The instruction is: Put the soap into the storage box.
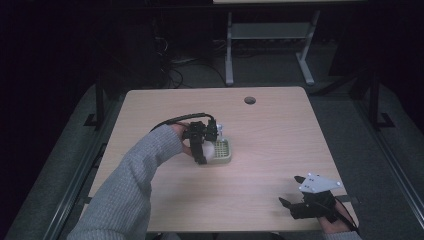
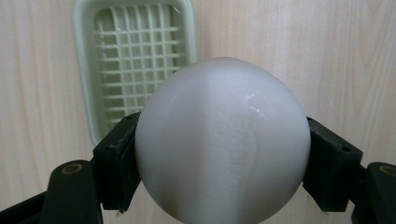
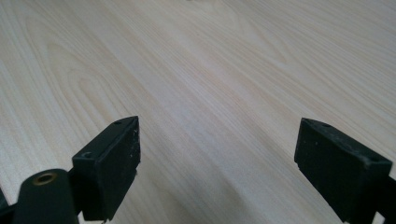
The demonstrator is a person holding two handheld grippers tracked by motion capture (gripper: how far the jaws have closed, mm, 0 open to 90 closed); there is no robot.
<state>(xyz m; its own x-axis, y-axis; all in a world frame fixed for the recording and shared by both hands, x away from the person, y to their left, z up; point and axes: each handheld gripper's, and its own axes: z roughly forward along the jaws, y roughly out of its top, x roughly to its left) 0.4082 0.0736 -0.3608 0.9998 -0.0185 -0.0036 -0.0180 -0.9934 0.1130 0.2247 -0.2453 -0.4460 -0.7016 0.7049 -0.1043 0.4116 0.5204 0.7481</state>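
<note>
— What is your left gripper (image 2: 219,154) doing?

— I am clamping a white ball (image 2: 223,140) between its two black jaws; the pads are pressing on the ball's left and right sides; in the left gripper view the ball is hanging over the wooden table (image 2: 299,56), with a pale green basket (image 2: 84,70) lying just behind it; the basket's grid floor is showing bare.

— And from above?

— In the high view I am holding the left gripper (image 1: 202,150) near the middle of the table (image 1: 270,125); the ball (image 1: 209,149) is sitting at the near-left edge of the basket (image 1: 225,159), whether touching it I cannot tell; my grey sleeve (image 1: 135,185) is reaching in from the lower left.

— Your right gripper (image 3: 217,154)?

— I am keeping nothing in it; its jaws are standing wide apart over bare wood; in the high view the right gripper (image 1: 290,192) is resting low at the table's near-right corner, well apart from the basket.
</note>
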